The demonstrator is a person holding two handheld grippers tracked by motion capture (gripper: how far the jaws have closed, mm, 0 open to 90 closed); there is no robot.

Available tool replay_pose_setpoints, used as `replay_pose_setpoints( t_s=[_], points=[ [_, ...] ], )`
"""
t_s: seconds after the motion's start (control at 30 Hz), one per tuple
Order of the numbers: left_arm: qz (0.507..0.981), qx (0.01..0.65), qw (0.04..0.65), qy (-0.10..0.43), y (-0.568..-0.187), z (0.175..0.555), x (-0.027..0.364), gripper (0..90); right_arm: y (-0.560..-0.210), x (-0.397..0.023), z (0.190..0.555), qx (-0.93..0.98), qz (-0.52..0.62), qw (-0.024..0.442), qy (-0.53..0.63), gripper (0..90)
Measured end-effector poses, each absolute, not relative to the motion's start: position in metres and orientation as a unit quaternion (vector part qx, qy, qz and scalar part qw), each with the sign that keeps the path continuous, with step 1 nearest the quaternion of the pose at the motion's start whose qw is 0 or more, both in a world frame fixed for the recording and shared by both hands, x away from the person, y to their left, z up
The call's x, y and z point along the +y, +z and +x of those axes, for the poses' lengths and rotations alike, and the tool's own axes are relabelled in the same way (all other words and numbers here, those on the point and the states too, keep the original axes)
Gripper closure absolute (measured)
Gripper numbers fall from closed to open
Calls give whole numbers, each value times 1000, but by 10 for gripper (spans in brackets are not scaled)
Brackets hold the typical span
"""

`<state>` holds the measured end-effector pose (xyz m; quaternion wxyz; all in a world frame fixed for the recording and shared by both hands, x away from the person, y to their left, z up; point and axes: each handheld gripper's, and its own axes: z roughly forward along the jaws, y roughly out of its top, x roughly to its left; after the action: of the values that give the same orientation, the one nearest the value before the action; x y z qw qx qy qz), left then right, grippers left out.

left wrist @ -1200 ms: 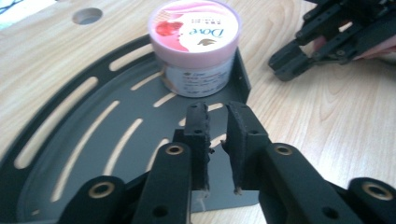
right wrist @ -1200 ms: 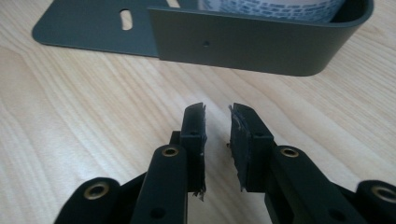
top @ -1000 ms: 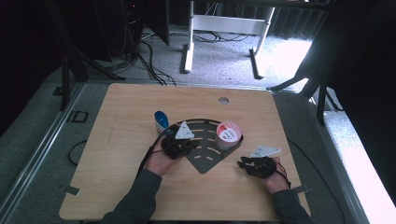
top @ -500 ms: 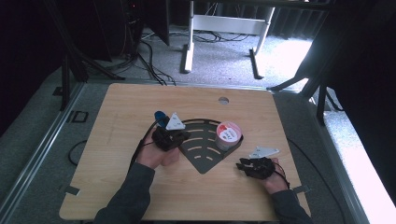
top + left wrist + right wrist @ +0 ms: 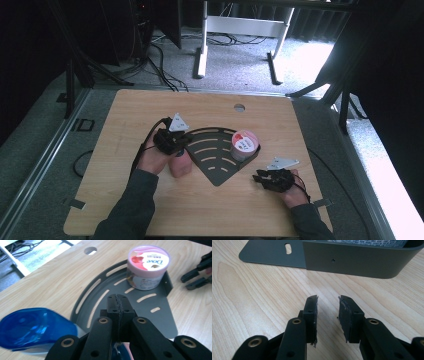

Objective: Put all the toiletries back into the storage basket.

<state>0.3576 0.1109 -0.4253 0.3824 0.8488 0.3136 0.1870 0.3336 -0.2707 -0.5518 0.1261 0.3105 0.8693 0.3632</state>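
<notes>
Moved: my left tongs (image 5: pixel 176 142), jaws pressed shut on a pink-bodied bottle (image 5: pixel 181 163), blue cap (image 5: pixel 32 328), beside the grey slotted plate (image 5: pixel 215 162) on the counter (image 5: pixel 125 115). Right tongs (image 5: pixel 327 312): narrowly parted, empty.

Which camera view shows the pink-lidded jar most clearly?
The left gripper view: the jar is close, its lid and label are readable, and it stands in the grey tray. The high view shows it small; the right gripper view shows just a strip above the tray wall.
</notes>
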Motion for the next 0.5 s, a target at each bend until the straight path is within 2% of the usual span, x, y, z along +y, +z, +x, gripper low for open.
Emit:
replay_pose_setpoints(
  t_s=[0.5],
  points=[
    [872, 282, 362, 171, -427, 355, 107, 898, -552, -271, 333, 870, 309, 124, 365, 679]
  ],
)
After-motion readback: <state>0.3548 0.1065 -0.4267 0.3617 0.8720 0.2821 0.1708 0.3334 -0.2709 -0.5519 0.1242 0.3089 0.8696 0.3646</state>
